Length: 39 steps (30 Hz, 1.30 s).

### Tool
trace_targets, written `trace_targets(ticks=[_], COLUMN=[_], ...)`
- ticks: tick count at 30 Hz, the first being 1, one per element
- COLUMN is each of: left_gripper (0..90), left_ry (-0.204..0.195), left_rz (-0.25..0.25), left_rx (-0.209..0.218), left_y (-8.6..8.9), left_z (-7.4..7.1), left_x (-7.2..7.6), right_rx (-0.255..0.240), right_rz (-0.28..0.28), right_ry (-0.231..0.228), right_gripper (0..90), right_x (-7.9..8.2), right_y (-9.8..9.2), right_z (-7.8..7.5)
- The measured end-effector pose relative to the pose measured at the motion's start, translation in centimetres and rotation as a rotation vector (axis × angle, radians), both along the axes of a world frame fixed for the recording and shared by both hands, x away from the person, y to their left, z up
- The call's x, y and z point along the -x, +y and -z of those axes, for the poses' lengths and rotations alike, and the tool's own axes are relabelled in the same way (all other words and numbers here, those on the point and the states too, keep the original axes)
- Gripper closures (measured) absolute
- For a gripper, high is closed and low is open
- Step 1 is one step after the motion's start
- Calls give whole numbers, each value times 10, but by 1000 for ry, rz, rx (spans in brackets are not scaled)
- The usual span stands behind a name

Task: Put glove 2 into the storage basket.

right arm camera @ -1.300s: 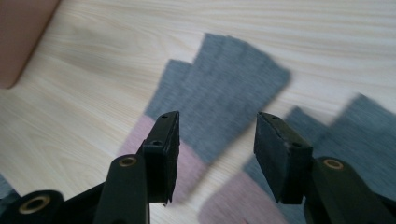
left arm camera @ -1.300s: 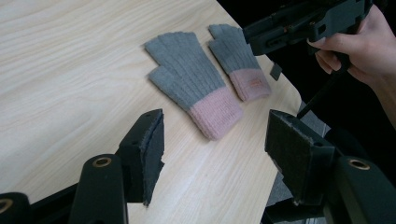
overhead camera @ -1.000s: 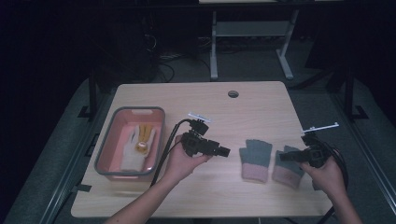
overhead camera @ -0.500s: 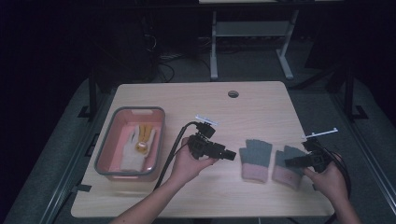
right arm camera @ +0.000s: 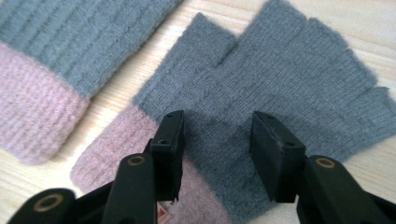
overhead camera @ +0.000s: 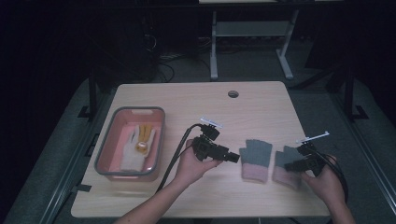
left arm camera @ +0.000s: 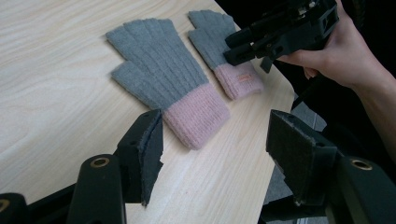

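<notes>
Since the earlier frame the right gripper [overhead camera: 293,164] has settled lower over the right glove [overhead camera: 286,163], and its fingers [right arm camera: 170,140] have just been closing; the left gripper [overhead camera: 229,157] has hardly shifted. The right gripper's fingers now straddle the right glove where grey knit meets pink cuff, tips down at the fabric, with a gap between them. Whether the pads already pinch the wool cannot be told.

Left gripper: fingers [left arm camera: 147,149] open, empty, pointed at the pink cuff of the left glove [overhead camera: 256,158], short of it and not touching.

Both gloves lie flat on the table [overhead camera: 196,100], side by side near its front right edge, cuffs toward the person. A tray [overhead camera: 100,156] stands well apart at the left, holding a white glove [overhead camera: 135,147].

Judgement: the step in hand is the grasp of the right glove. The next move calls for closing fully on a fold of knit, then lifting; a flat glove gives little to bite, so the tips must press down first.

Labels: a small tag [left arm camera: 243,78] sits on the right glove's cuff; its writing is too small to read. No other writing is legible.
</notes>
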<state>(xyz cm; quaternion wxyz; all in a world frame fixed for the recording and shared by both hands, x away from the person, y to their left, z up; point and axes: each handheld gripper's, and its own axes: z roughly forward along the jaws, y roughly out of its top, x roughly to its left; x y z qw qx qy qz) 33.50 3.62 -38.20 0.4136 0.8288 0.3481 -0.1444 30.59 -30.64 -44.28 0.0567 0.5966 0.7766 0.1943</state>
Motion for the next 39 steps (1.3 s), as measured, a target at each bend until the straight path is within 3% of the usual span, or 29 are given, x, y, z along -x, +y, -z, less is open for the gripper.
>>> trace_targets(ticks=[4, 8, 14, 21, 29, 39], left_gripper=[368, 368, 368, 368, 368, 368], left_ry=[3, 2, -1, 2, 7, 8], left_rz=[-4, -5, -6, 5, 10, 2], left_rx=[24, 30, 39, 44, 43, 43], left_y=[1, 3, 3, -3, -8, -5], left_z=[0, 1, 6, 10, 13, 13], left_x=[2, 4, 6, 10, 13, 10], right_rx=[56, 77, 66, 91, 53, 11], right_rz=[-2, 3, 27, 40, 39, 32], right_ry=[0, -6, -22, -31, -44, -53], right_gripper=[603, 639, 701, 772, 846, 855], right_x=[-1, -1, 0, 0, 1, 2], right_y=[7, 9, 6, 11, 8, 4], right_z=[0, 0, 1, 0, 0, -5])
